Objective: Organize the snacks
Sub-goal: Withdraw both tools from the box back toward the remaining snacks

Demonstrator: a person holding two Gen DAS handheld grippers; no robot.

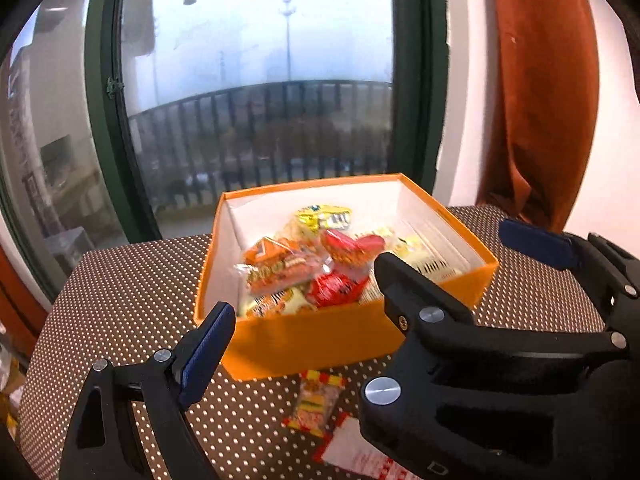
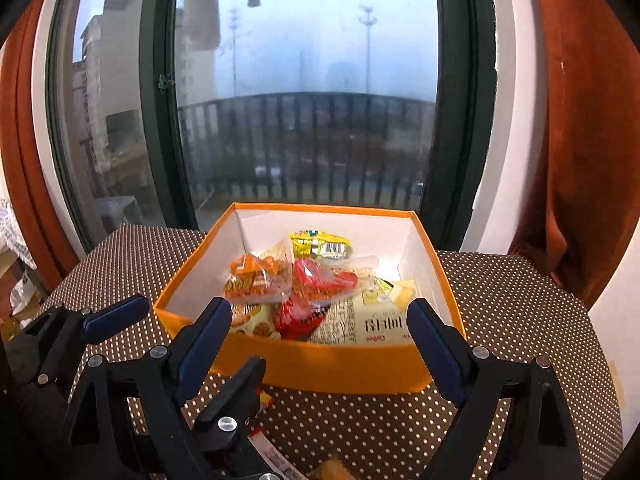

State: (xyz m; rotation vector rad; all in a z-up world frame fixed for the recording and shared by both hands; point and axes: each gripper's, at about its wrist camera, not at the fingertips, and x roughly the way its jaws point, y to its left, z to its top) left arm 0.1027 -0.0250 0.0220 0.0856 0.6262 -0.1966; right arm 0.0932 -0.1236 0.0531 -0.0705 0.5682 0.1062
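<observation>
- The table (image 1: 120,300), under a brown cloth with white dots, runs beneath both tools and out to the window ahead of them.
- The orange box (image 2: 320,372) sits straight ahead of both grippers, just beyond their fingertips, lid off and its white inside showing.
- The left gripper (image 1: 304,292) has its jaws spread wide with nothing between the pads; the box's near wall lies in the gap ahead of it.
- The right gripper (image 2: 320,332) is likewise spread wide and empty, its two blue pads framing the box's near wall. It is just beside the left one; each shows in the other's view.
- The snack packets (image 2: 304,292) are heaped inside the box: orange, red, yellow and a pale one with print. Most of the job looks done, judging by that heap.
- A loose snack packet (image 1: 316,404) still lies on the cloth, short of the box and below the left gripper's fingers, with a white and red wrapper (image 1: 352,444) touching it on the near side.
- In the right view more wrappers show at the bottom edge, too cut off to name.
- What is left, as I judge it: picking up these strays and dropping them into the box.
</observation>
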